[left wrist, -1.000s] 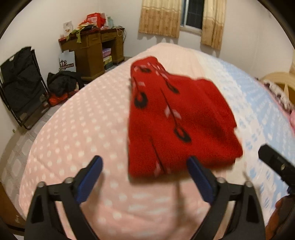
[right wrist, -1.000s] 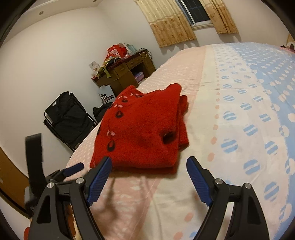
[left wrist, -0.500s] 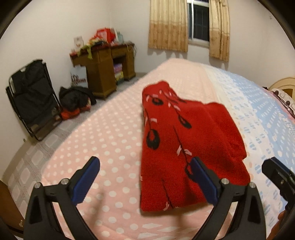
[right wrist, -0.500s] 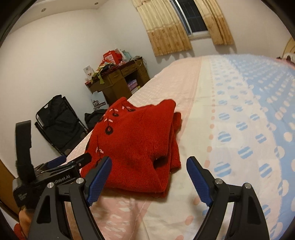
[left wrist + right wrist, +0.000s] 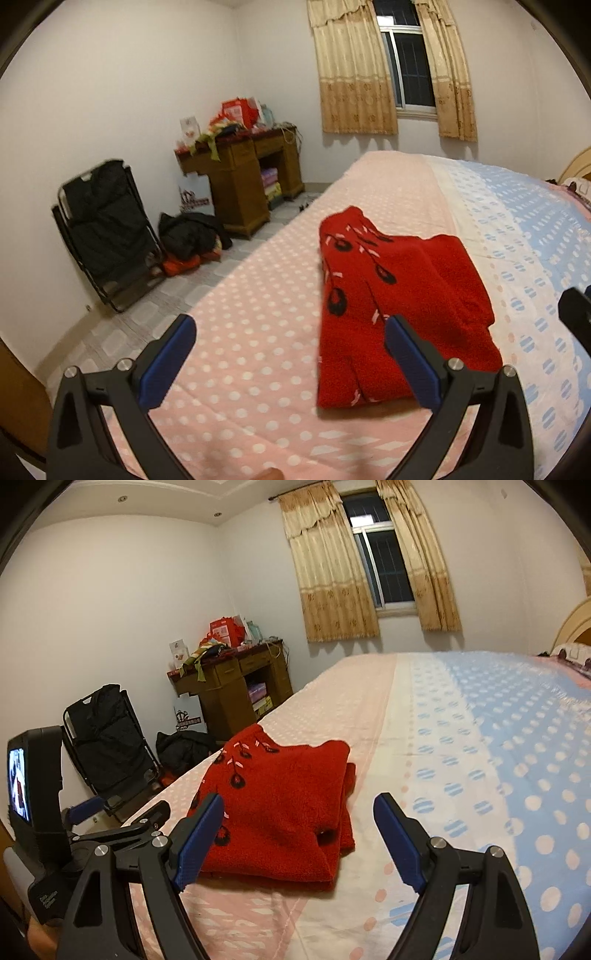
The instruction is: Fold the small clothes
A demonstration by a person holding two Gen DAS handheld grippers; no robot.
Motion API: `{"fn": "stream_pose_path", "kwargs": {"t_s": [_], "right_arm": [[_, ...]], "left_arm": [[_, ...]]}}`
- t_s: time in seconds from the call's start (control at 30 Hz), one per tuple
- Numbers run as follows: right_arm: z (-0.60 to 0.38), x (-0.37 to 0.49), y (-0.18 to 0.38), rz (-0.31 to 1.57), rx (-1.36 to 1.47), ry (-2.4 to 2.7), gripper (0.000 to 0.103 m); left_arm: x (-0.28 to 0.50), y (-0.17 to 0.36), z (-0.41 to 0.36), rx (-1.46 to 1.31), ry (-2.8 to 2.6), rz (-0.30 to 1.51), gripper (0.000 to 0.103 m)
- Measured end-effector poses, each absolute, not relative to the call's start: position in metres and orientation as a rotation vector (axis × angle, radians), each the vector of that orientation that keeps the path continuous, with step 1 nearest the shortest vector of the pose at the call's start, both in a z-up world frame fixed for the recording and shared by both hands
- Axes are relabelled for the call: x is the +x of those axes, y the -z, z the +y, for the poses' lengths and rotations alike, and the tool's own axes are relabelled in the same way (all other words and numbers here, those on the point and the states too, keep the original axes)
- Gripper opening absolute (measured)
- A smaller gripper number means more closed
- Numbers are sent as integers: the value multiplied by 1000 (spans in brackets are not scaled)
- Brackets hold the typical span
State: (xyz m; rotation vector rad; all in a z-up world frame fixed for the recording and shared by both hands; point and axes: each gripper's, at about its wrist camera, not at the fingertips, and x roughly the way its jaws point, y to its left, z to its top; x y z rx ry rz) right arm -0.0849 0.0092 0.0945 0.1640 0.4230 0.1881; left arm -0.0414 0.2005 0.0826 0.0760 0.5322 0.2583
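Note:
A small red fleece garment (image 5: 399, 295) with black and white marks lies folded on the bed (image 5: 258, 332). It also shows in the right wrist view (image 5: 284, 805). My left gripper (image 5: 288, 354) is open and empty, held above the bed just near of the garment's left side. My right gripper (image 5: 299, 834) is open and empty, just near of the garment's front edge. The left gripper body (image 5: 55, 834) shows at the left of the right wrist view.
The bedsheet is pink with dots on the left and blue (image 5: 517, 738) on the right. On the floor left of the bed stand a wooden desk (image 5: 240, 184), a black folding chair (image 5: 103, 229) and a dark bag (image 5: 192, 236). A curtained window (image 5: 399, 74) is behind.
Both grippers have drawn back and risen away from the folded garment, which stays still on the bed. More of the room and walls is in view.

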Motion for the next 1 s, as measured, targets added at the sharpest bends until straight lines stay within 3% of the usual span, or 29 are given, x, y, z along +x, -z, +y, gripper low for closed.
{"fn": "stream_pose_path", "kwargs": {"t_s": [1.0], "right_arm": [[15,-136,-112,369,156,-133,84]], "left_arm": [[-83,-100,187,82,-223,497,103]]}}
